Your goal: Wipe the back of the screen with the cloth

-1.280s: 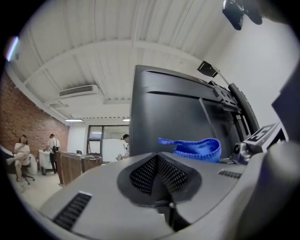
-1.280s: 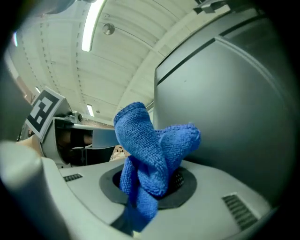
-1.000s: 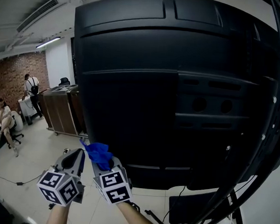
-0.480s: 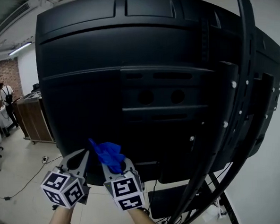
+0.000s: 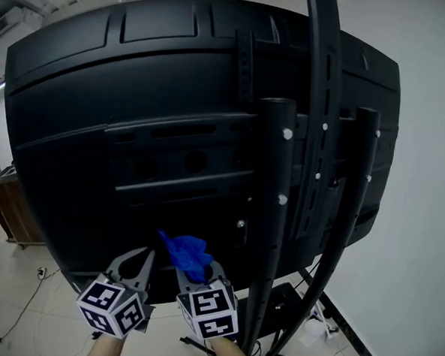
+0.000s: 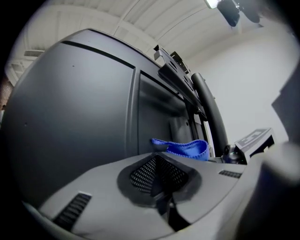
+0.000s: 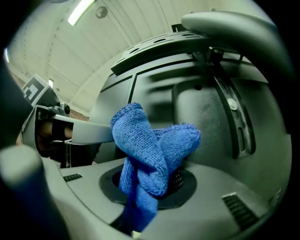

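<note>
The black back of the screen point(image 5: 135, 130) fills the head view, mounted on a black tubular stand point(image 5: 273, 214). My right gripper point(image 5: 196, 268) is shut on a bunched blue cloth point(image 5: 186, 254), which sticks up from its jaws just below the screen's lower edge. In the right gripper view the blue cloth point(image 7: 150, 154) bulges in front of the screen's back panel point(image 7: 206, 122). My left gripper point(image 5: 138, 262) sits beside it to the left, shut with nothing held; in the left gripper view its jaws meet point(image 6: 161, 190) and the cloth point(image 6: 183, 147) shows beyond.
The stand's black poles point(image 5: 352, 211) rise right of my grippers, with its base and cables point(image 5: 288, 328) on the tiled floor. A white wall point(image 5: 425, 186) lies to the right. A wooden cabinet point(image 5: 10, 213) stands at far left.
My view has swung right along the screen's back, so the stand poles now sit at the centre. Both grippers and the cloth kept their place low in the view, drifting slightly right.
</note>
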`<state>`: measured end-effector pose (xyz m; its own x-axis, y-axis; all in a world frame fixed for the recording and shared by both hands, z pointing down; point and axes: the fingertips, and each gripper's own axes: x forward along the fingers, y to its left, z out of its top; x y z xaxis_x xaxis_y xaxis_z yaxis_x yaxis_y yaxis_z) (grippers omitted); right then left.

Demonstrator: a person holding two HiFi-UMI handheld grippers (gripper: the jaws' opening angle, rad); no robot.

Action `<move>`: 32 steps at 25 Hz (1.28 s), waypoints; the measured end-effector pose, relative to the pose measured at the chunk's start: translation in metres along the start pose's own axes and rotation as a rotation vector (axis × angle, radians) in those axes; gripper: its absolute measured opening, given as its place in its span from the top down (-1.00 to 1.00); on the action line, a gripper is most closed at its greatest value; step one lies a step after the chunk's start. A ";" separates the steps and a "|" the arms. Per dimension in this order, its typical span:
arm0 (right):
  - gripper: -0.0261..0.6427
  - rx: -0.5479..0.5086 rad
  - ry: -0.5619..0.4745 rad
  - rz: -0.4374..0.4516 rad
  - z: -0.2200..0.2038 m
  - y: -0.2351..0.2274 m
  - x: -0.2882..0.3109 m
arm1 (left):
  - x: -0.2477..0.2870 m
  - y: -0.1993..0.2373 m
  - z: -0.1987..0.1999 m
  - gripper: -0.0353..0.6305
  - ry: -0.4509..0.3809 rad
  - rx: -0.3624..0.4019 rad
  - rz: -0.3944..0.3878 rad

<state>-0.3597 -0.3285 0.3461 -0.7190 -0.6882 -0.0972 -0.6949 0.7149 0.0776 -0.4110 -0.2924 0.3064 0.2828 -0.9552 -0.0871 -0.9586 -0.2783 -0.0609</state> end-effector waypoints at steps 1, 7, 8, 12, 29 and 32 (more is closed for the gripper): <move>0.70 0.000 0.003 0.004 0.000 -0.001 -0.002 | 0.003 -0.004 -0.001 0.87 0.002 -0.002 -0.007; 0.69 0.000 -0.023 0.042 0.012 0.002 -0.019 | 0.006 -0.021 0.005 0.87 -0.016 -0.018 -0.029; 0.69 -0.002 -0.028 0.048 0.015 0.002 -0.024 | 0.005 -0.024 0.007 0.87 -0.020 -0.017 -0.032; 0.69 0.010 -0.055 0.088 0.030 0.006 -0.049 | -0.003 -0.040 0.015 0.87 -0.030 -0.010 -0.029; 0.69 0.081 -0.090 0.145 0.110 -0.147 -0.294 | 0.031 -0.339 0.089 0.88 -0.065 0.010 -0.184; 0.70 0.087 -0.072 0.115 0.125 -0.191 -0.330 | 0.054 -0.392 0.101 0.88 -0.042 -0.012 -0.233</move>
<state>0.0122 -0.2224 0.2397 -0.7884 -0.5929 -0.1639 -0.6019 0.7985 0.0066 -0.0166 -0.2250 0.2250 0.4976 -0.8600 -0.1134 -0.8674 -0.4923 -0.0725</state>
